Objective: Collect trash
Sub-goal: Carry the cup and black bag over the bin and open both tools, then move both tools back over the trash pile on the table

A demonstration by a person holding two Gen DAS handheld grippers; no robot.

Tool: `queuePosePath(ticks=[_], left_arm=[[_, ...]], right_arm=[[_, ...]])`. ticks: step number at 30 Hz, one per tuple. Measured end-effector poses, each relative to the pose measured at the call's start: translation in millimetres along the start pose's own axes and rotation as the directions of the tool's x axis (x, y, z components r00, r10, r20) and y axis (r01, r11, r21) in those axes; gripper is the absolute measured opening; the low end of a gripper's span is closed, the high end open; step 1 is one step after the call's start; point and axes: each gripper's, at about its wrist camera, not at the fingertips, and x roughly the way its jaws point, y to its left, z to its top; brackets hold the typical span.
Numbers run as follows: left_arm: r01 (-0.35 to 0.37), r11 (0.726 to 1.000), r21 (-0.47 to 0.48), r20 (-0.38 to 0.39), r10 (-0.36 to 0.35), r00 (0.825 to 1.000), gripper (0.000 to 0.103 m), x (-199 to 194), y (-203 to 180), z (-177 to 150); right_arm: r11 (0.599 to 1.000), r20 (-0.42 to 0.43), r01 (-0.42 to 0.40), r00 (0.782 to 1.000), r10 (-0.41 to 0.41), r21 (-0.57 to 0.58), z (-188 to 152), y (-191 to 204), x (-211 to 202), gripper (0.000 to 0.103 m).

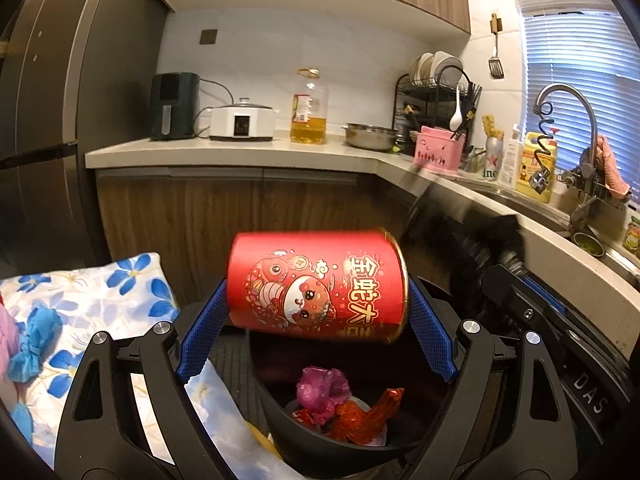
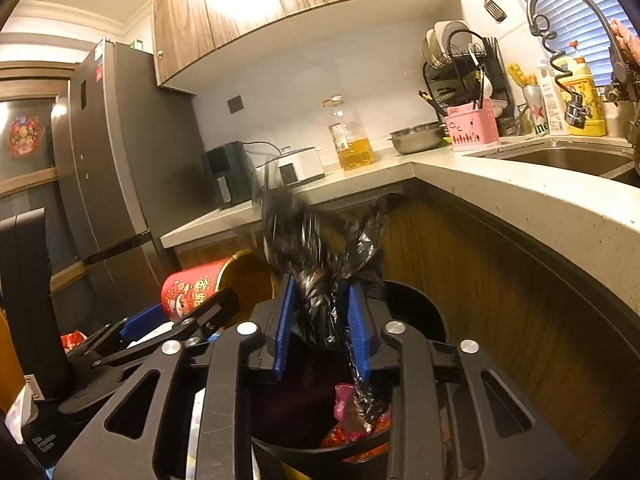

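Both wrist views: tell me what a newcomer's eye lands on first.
The red tin with cartoon art and gold Chinese characters, lying sideways between the left gripper's blue pads, above the black bin. Next, the crumpled black trash bag pinched in the right gripper over the same bin, where pink and red wrappers lie.

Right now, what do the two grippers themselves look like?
Both match: the left gripper and right gripper have matte black linkage frames with cut-out openings, round silver pivot bolts, and flat fingers faced with blue textured pads. White lettering, partly readable as DAS, marks one black body. No sleeves or cables visible.
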Motion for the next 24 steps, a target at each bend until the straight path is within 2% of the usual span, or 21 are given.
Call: queuePosePath(ticks=[4, 12, 17, 24], left_arm=[[0.015, 1.000, -0.013, -0.020, -0.015, 1.000, 0.084, 5.2, 4.5, -4.0], [-0.020, 0.999, -0.025, -0.051, 0.019, 0.999, 0.085, 3.5, 10.3, -9.9], [-0.075, 0.997, -0.021, -0.064, 0.073, 0.995, 0.086, -9.4, 15.5, -13.0], [-0.177, 0.984, -0.017, -0.068, 0.175, 0.982, 0.086, -41.3, 25.7, -16.0]], right_arm=[[1.000, -0.002, 0.020, 1.000, -0.020, 0.011, 0.1, -5.1, 0.3, 0.041], [0.999, -0.005, 0.033, 0.999, -0.033, 0.009, -2.1, -5.5, -6.2, 0.054], [0.999, -0.010, 0.037, 0.999, -0.037, 0.000, -3.7, -1.3, -14.4, 0.061], [1.000, -0.002, 0.018, 1.000, -0.018, -0.016, -4.8, 12.5, -34.9, 0.067]])
